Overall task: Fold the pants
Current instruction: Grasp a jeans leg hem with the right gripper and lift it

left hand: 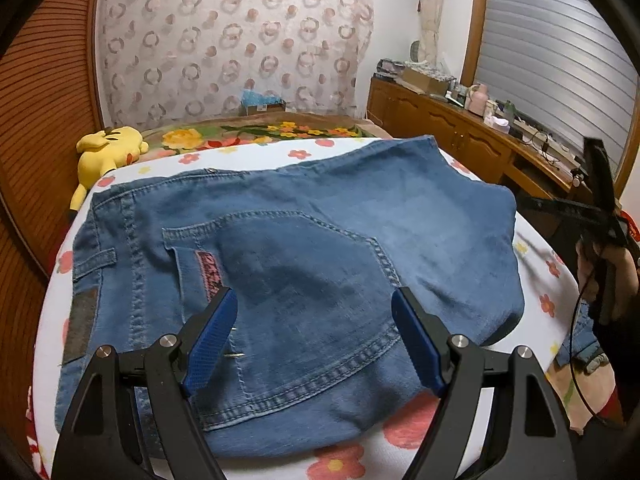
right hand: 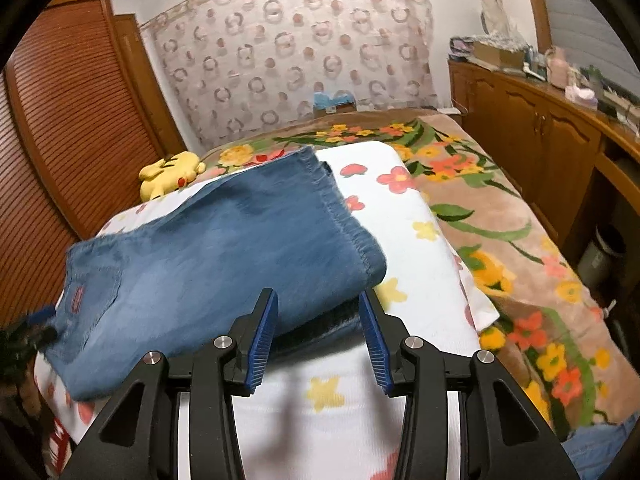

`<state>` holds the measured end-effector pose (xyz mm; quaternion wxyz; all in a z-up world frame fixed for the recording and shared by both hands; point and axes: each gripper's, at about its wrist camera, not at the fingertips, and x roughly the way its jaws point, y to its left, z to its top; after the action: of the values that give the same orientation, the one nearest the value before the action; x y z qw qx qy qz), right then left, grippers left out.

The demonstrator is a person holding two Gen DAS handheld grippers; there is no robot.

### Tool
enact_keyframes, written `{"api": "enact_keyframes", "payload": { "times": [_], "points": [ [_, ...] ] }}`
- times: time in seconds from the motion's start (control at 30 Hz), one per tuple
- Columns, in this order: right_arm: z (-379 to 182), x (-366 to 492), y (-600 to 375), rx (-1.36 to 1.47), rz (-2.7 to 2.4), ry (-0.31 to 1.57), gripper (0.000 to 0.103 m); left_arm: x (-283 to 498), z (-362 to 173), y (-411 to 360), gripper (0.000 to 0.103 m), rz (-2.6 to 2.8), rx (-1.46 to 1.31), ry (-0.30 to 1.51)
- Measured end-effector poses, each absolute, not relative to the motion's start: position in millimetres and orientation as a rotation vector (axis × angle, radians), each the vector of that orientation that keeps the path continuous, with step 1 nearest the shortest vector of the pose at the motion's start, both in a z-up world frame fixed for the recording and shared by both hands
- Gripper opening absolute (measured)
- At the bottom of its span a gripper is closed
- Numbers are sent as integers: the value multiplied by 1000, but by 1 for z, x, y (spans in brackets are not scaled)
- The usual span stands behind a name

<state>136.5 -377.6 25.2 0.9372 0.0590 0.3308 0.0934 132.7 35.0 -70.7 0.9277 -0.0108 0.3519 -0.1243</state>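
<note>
Lying folded on the floral sheet [left hand: 248,152], the pants [left hand: 304,240] sit under both empty, parted hand-held grippers.

Left gripper [left hand: 314,308]: matte black frame, two angular arms with triangular cut-outs. Round silver screw heads at the pivots, two per side. Fingers [left hand: 212,340] faced with ribbed blue pads, long and flat.

Right gripper [right hand: 316,340]: same build. Black linkage, triangular cut-outs, four silver screws, blue ridged pads on the fingers [right hand: 262,344].

From the left wrist view, the right gripper shows side-on: slim black bars crossing, a thin black cable looping below the hand [left hand: 608,276] that carries it. Dark clothing at that edge, with a glimpse of red; blurred.
</note>
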Motion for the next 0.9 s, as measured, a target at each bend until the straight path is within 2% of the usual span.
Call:
{"api": "enact_keyframes", "payload": {
  "times": [0.57, 0.6, 0.63, 0.7, 0.73, 0.9],
  "points": [
    [27, 165, -383, 169, 132, 748, 45, 133, -80, 26, 80, -269, -10, 747],
    [27, 166, -383, 162, 138, 744, 43, 133, -80, 26, 80, -268, -12, 748],
    [28, 165, -382, 151, 137, 737, 32, 133, -80, 26, 80, -266, -13, 747],
    [29, 166, -378, 131, 158, 721, 16, 132, -79, 27, 80, -263, -14, 745],
    [31, 165, -376, 130, 178, 707, 12, 131, -79, 28, 80, -261, -15, 743],
    [47, 157, -362, 95, 239, 651, 9, 128, -75, 34, 80, -247, -23, 729]
  ]
}}
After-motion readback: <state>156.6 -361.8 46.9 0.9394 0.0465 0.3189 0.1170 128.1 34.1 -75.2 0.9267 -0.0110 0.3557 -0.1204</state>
